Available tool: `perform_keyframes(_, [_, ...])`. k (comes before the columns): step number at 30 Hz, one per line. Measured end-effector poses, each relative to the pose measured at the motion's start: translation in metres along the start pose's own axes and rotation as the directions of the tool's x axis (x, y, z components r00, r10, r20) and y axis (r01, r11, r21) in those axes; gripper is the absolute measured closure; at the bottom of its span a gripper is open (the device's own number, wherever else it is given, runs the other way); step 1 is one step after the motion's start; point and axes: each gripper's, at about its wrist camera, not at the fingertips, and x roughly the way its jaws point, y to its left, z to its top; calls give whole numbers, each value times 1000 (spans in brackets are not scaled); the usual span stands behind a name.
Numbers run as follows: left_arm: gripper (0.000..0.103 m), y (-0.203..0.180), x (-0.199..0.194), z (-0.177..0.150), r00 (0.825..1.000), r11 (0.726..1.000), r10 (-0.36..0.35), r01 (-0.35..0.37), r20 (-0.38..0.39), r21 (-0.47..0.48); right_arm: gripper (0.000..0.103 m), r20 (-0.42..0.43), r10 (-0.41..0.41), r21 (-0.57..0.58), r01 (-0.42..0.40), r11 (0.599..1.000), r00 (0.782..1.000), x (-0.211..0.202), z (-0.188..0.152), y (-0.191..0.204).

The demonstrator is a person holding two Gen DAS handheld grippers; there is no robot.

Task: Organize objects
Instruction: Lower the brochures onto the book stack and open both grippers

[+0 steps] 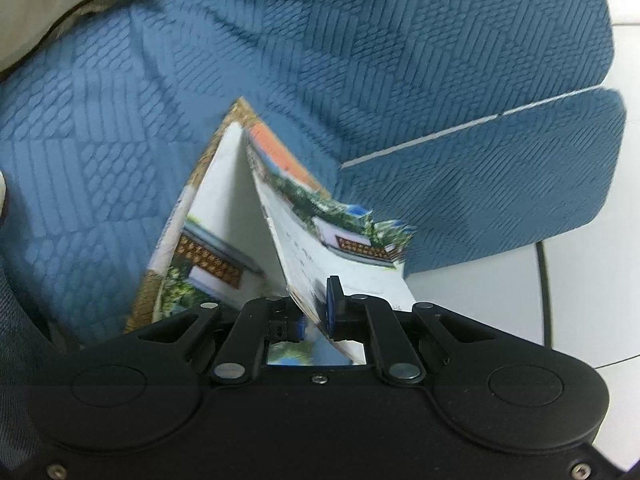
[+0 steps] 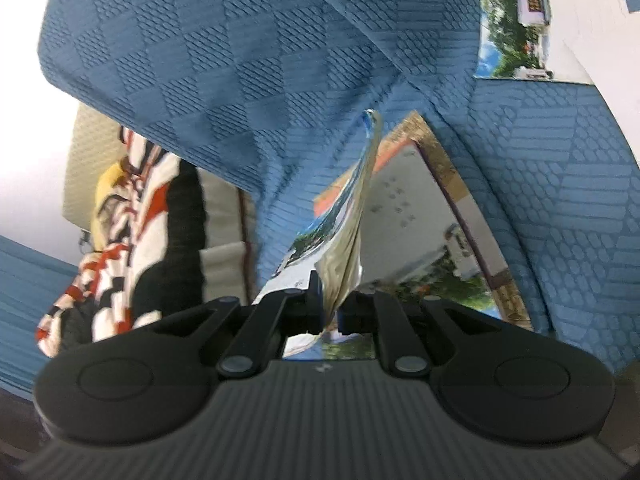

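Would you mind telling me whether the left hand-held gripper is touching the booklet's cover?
Touching. The left wrist view shows the left hand-held gripper shut on the booklet's cover, blue pads pressing either side of its lower edge.

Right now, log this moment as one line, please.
left gripper: shut on glossy printed paper bag | right gripper: shut on same bag | under: blue quilted sofa cover

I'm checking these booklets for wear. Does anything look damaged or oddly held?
Yes. In the right gripper the page is pinched edge-on and looks crumpled near the jaws. The left gripper clamps one flat leaf of the booklet, which hangs splayed open over the blue sofa.
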Motion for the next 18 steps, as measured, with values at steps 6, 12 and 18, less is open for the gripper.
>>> perform_keyframes(6, [94,4,9,-10,997,996,69,-67,-37,51,93,-9,-54,-22,53,998,999,11,-6,-11])
perform_keyframes(12, [95,13,18,-18,990,992,119,-115,-76,56,93,-39,-98,-27,97,995,994,24,-13,-21])
perform_keyframes(18, [95,21,25,-20,985,988,153,-149,-85,51,93,-50,-123,-24,122,992,991,33,-20,-30])
